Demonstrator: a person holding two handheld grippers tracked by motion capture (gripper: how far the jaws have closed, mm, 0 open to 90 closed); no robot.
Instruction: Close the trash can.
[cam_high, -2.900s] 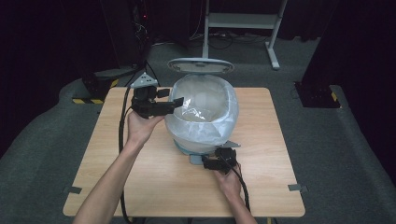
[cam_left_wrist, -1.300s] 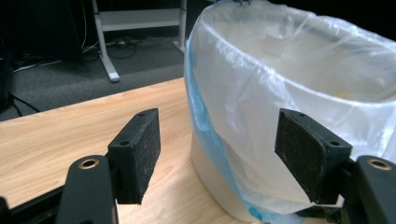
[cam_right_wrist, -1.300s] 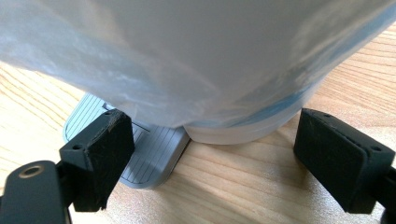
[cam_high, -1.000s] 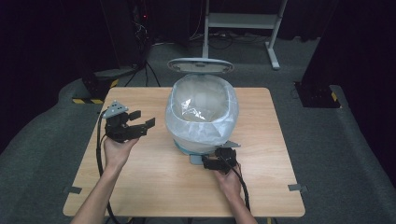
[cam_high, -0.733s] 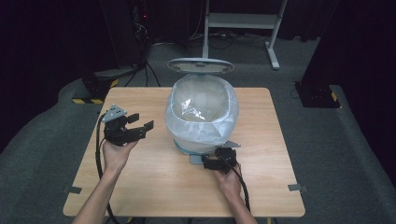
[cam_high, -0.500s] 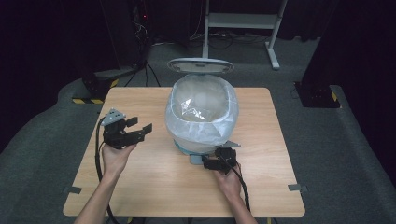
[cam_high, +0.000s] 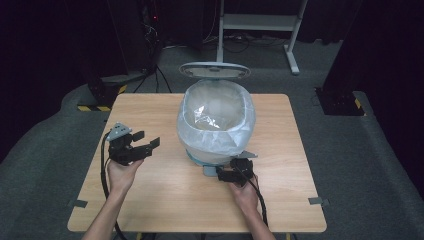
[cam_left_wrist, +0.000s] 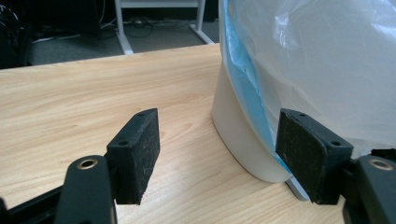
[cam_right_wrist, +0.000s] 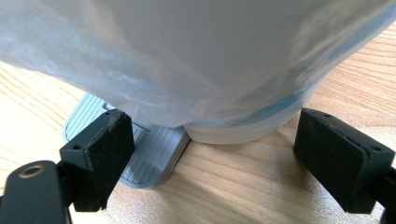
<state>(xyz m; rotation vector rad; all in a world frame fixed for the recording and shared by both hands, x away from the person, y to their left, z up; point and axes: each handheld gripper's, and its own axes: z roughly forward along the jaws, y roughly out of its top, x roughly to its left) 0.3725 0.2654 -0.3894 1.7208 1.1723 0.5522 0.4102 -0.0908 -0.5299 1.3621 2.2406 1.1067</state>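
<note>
My left tool (cam_high: 145, 145) stands with its jaws wide apart and nothing between them. It hovers over the left part of the worktop (cam_high: 165, 200), well clear of the bin (cam_high: 216, 122), which stands near the middle of the worktop with its lid (cam_high: 215, 70) tipped up at the back. In the left gripper view the bin's white wall (cam_left_wrist: 238, 130) rises just ahead of my right-hand pad (cam_left_wrist: 306, 156), apart from it, and a clear plastic bag (cam_left_wrist: 327, 60) hangs down over the wall with a blue edge under it.

My right tool (cam_high: 227, 174) sits low at the front foot of the bin, jaws spread and gripping nothing. In the right gripper view the grey ribbed pedal (cam_right_wrist: 144, 154) lies just beside my left-hand pad (cam_right_wrist: 100, 158); I cannot tell whether they touch. The bag (cam_right_wrist: 187, 56) bulges over the base right above.

Bare wood lies open to the left and in front of the bin; the near edge of the worktop runs just behind my wrists.
</note>
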